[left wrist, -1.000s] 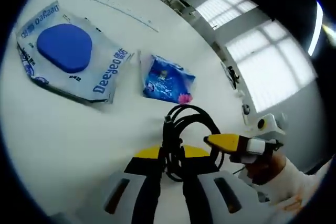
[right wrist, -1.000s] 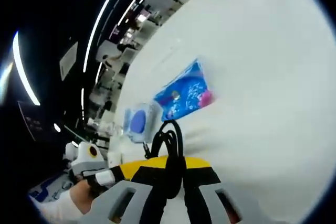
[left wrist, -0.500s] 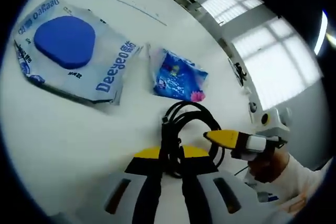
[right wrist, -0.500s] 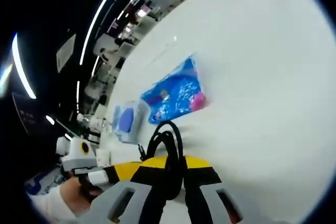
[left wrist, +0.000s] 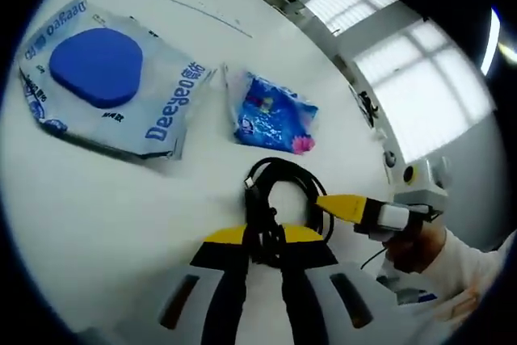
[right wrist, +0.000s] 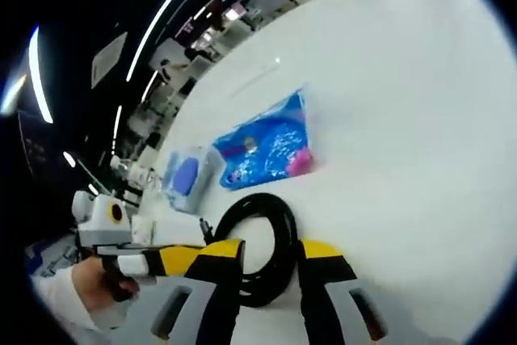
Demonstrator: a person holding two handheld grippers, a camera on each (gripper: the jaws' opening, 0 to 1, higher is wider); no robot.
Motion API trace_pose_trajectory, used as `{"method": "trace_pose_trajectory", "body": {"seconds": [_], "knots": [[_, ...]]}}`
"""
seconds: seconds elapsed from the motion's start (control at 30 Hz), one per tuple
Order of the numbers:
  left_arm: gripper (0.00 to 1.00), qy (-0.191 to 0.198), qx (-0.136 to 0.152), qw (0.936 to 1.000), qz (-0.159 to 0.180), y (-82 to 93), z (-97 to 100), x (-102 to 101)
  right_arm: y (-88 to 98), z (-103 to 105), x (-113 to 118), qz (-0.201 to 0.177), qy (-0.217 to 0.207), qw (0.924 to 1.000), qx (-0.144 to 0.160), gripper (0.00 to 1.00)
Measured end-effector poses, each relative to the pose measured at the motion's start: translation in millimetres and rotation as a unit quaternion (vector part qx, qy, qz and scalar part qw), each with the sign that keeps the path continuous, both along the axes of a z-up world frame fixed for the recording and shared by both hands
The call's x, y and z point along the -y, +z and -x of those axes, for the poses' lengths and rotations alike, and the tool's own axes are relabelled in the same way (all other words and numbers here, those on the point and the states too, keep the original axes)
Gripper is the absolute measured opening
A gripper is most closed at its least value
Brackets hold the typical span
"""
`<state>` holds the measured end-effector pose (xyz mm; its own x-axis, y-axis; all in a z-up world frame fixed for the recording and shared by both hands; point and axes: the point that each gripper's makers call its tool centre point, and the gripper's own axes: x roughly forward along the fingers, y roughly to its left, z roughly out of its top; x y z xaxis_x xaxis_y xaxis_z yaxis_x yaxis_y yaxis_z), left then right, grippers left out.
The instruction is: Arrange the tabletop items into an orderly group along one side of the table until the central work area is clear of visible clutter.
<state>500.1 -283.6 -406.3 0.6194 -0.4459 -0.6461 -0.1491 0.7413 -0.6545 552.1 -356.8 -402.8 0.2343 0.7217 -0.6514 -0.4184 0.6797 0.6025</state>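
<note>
Cable coil [left wrist: 279, 199]: lay on the white tabletop [left wrist: 97, 199], just beside the blue packet [left wrist: 271, 115].
Left gripper [left wrist: 262, 252]: jaws pinched the coil.
Right gripper [right wrist: 271, 260]: jaws spread, straddling the coil [right wrist: 262, 244].
Wipes pack [left wrist: 105, 78]: beyond the blue packet.

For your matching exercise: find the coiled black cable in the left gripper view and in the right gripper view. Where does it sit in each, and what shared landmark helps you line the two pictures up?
Left gripper view: the black cable lies low of centre, clamped between this gripper's jaws.
Right gripper view: the black cable lies low of centre, looping between this gripper's parted jaws.
Shared landmark: the blue packet on the white table, just beyond the cable.
</note>
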Motion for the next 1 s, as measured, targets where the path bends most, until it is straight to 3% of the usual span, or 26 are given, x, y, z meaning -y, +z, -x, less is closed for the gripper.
{"method": "trace_pose_trajectory", "body": {"seconds": [0.23,0.47,0.73,1.0], "knots": [[0.3,-0.022,0.019,0.9981,-0.054,7.4,8.0,-10,12.2,5,5,-0.001,0.018,0.9993,0.034,0.38],[0.58,-0.012,0.041,0.9949,-0.092,22.5,15.9,-26,21.6,11,10,-0.014,0.027,0.998,0.056,0.47],[0.73,0.005,0.059,0.9927,-0.105,35.3,30.9,-43,44.7,23,18,-0.026,0.041,0.9955,0.082,0.64],[0.82,0.005,0.082,0.9866,-0.141,58.1,48.9,-64,60.3,35,25,-0.027,0.065,0.9916,0.108,0.75]]}}
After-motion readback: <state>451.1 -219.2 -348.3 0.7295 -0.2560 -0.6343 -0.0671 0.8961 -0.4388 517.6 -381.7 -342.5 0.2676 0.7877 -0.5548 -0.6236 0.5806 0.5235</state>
